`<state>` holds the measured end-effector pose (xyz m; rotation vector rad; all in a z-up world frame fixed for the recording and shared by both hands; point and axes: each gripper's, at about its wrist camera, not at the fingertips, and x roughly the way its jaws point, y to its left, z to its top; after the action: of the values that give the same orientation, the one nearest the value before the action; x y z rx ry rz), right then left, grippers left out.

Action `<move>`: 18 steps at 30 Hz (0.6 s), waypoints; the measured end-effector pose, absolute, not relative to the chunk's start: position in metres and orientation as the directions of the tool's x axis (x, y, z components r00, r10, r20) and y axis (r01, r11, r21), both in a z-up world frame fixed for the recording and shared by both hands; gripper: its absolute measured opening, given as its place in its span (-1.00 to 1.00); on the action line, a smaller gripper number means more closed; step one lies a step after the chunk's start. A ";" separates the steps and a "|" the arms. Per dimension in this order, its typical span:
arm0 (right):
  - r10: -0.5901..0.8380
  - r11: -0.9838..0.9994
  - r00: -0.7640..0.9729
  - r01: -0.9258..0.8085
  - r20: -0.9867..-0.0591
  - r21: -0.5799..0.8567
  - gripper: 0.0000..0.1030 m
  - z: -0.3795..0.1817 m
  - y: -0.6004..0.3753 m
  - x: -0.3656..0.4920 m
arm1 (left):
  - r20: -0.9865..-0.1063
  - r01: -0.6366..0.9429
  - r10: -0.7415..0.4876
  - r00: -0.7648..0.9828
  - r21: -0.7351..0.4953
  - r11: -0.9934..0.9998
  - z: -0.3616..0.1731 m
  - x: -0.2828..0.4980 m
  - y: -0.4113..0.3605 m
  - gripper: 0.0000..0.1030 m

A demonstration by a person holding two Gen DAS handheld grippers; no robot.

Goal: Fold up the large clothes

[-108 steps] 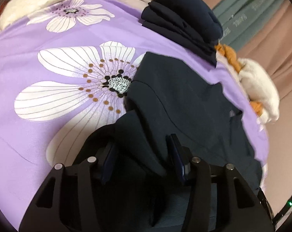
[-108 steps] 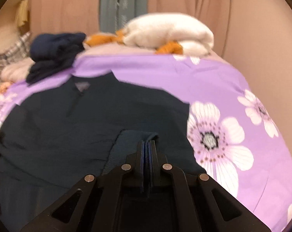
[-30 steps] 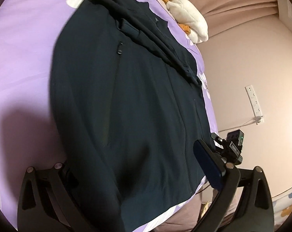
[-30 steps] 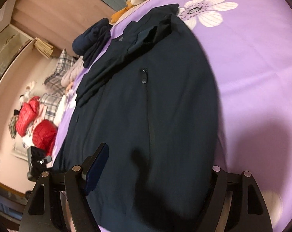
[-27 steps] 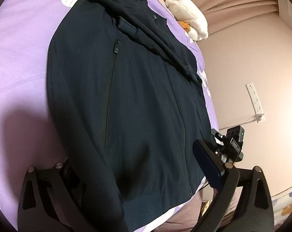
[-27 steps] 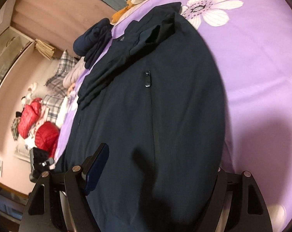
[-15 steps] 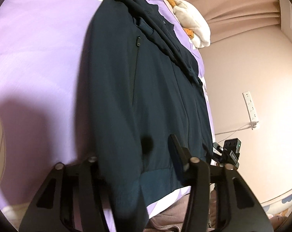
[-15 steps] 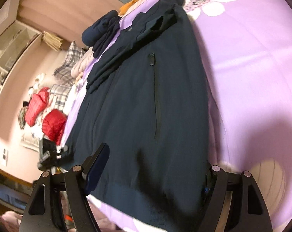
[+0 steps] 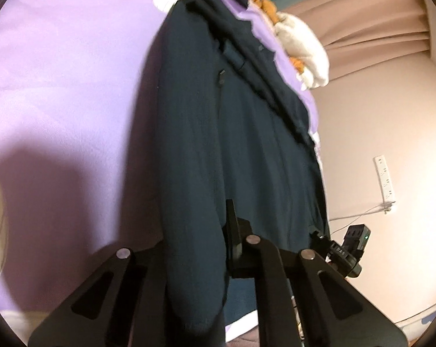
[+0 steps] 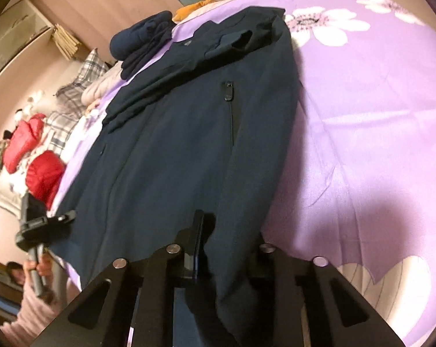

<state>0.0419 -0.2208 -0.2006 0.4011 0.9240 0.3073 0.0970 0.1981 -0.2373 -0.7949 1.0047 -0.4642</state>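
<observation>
We have the dark navy zip-front jacket spread flat on the purple bedsheet with white flower print, hem toward us, collar at the far end, both sleeves folded across the chest

Left to right in the left wrist view: bare sheet, then the jacket's left edge, which bunches into a thick roll running down between our left gripper fingers. Jaws look closed down on that hem corner, fabric filling the gap. Pocket zipper pull sits on the upper front panel. Past the jacket's right edge, the white plush toy with orange patches lies at the far end of the bed, with pink curtains behind it and a white power strip on the wall

Right wrist view, left to right: red puffy garments beside the bed, a plaid pillow, a folded dark blue clothes pile just beyond the collar, then the jacket. Our right gripper is clamped on the right hem corner, cloth pinched between the fingers. Open sheet lies right of it

Each gripper holds one bottom corner; the hem edge is lifted slightly off the sheet at both
</observation>
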 end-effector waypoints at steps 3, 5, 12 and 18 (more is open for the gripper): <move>0.406 0.895 0.602 -0.111 -0.688 0.431 -0.72 -0.189 -0.221 0.033 | -0.513 0.080 -0.699 0.499 -0.775 0.626 -0.217 0.090 0.195 -0.84; 0.435 0.882 0.630 -0.157 -0.643 0.444 -0.73 -0.174 -0.221 0.028 | -0.494 0.137 -0.707 0.507 -0.763 0.631 -0.201 0.088 0.190 -0.84; 0.540 0.806 0.650 -0.217 -0.534 0.551 -0.75 -0.157 -0.231 0.018 | -0.437 0.213 -0.737 0.515 -0.768 0.604 -0.178 0.078 0.181 -0.84; 0.570 0.778 0.661 -0.244 -0.487 0.579 -0.75 -0.147 -0.235 -0.004 | -0.458 0.239 -0.733 0.503 -0.741 0.627 -0.161 0.057 0.179 -0.84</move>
<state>-0.0040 -0.2347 -0.1466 0.5000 0.7091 0.4823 0.0572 0.1794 -0.1606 -0.6631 0.8511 -0.6415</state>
